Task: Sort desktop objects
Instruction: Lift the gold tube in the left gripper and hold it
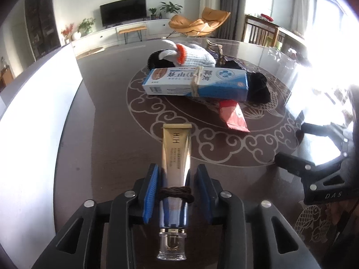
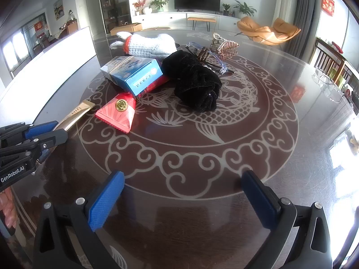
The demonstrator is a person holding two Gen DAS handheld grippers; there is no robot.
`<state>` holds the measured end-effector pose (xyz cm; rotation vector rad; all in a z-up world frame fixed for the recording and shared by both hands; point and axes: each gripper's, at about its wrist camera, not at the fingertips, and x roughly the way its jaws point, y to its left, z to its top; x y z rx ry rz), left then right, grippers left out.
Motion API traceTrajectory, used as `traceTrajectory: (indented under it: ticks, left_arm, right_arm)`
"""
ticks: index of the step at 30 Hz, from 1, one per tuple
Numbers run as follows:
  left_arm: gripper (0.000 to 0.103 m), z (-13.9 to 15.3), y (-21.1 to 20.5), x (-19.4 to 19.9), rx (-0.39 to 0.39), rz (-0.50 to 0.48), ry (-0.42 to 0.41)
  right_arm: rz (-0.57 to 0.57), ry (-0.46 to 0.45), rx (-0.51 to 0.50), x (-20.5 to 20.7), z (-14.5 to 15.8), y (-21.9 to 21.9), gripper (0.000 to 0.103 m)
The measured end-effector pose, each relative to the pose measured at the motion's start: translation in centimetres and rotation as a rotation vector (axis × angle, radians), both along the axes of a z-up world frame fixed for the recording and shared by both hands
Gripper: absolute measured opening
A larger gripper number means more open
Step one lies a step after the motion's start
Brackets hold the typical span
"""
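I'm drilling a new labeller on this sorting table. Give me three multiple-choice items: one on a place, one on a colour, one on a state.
1. The blue box lies: A on the red packet; B on the floor; C on a chair.
2. The white glove's cuff is: A green; B orange; C purple.
3. The right tongs are: A shut on cloth; B shut on the box; C open, empty.
Answers: 1 A, the box's end overlaps the packet; 2 B, an orange band rings the glove; 3 C, bare table shows between the pads.
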<state>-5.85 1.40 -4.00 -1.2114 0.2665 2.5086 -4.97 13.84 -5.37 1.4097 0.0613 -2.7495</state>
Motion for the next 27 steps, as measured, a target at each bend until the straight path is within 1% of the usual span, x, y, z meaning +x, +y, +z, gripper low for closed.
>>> traceTrajectory:
  ticks: [1,2,3,4,5,7,8,9,10,16,27]
  left_arm:
    - [0.052,-0.2,0.2,0.4,-0.041,0.006,0.028]
    - [0.059,-0.3,0.4,0.4,-0.054,0.012,0.031]
    - [0.067,-0.4,0.4,0.2,-0.057,0.018,0.029]
    - [0.074,-0.5,0.2,-0.1,-0.043,0.027,0.012]
    - [0.077,-0.6,-0.1,-0.6,-0.023,0.042,-0.01]
    - [0.091,-0.7,-0.8,-1.5,0.023,0.062,-0.049]
    - [0.093,-0.8,-0.8,-1.6,0.023,0.049,-0.056]
    - [0.1,-1.0,-0.4,-1.6,-0.003,0.035,-0.059]
    - [0.103,-1.2,0.0,-1.7,-0.018,0.023,-0.063]
    - [0.103,-1.5,0.0,-2.3,-0.01,0.017,-0.067]
    - [0.103,-1.6,-0.1,-2.2,-0.01,0.015,-0.067]
  right_arm:
    - [0.0,0.0,0.0,0.0,0.0,0.0,0.103]
    - [0.0,0.0,0.0,0.0,0.0,0.0,0.103]
    - [0.0,0.0,0.0,0.0,0.0,0.0,0.103]
    - [0.0,0.0,0.0,0.0,0.0,0.0,0.103]
    - [0.0,0.0,0.0,0.0,0.0,0.0,0.103]
    - [0.0,0.0,0.0,0.0,0.0,0.0,0.103]
    - [0.0,0.0,0.0,0.0,0.0,0.0,0.103]
    - [0.0,0.0,0.0,0.0,0.0,0.0,0.103]
    - [0.0,0.0,0.0,0.0,0.0,0.0,0.103]
    - [0.0,0.0,0.0,0.0,0.0,0.0,0.103]
    - [-0.001,0.0,-0.002,-0.1,0.0,0.0,0.103]
